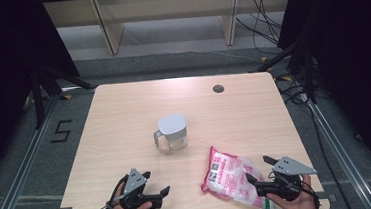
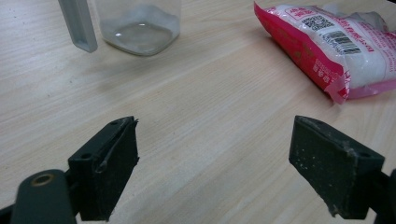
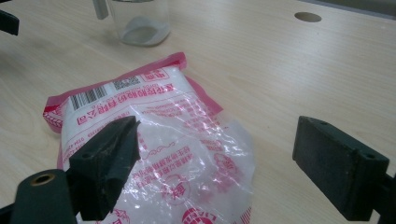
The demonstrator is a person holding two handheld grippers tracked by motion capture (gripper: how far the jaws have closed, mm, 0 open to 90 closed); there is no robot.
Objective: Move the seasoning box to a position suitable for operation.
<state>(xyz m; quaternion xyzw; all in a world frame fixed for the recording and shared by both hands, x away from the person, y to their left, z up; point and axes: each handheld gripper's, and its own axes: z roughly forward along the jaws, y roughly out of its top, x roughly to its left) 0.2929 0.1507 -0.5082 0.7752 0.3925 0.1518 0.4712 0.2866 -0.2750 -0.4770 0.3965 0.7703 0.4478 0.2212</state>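
A clear jug (image 1: 172, 132) with a grey lid and handle stands near the middle of the wooden table (image 1: 124, 114); its base (image 2: 140, 32) holds a little white powder. A red and clear bag (image 1: 232, 177) of white grains lies flat at the front right, also seen in the left gripper view (image 2: 336, 42) and right gripper view (image 3: 163, 130). My left gripper (image 1: 158, 184) rests open near the front edge, left of the bag, nothing between its jaws (image 2: 215, 163). My right gripper (image 1: 259, 168) is open just above the bag's near end (image 3: 215, 163).
A round cable hole (image 1: 218, 88) sits at the table's far right. Beyond the table are wooden furniture legs (image 1: 110, 30) and loose cables (image 1: 262, 23) on the floor. Metal rails (image 1: 23, 167) run along both sides.
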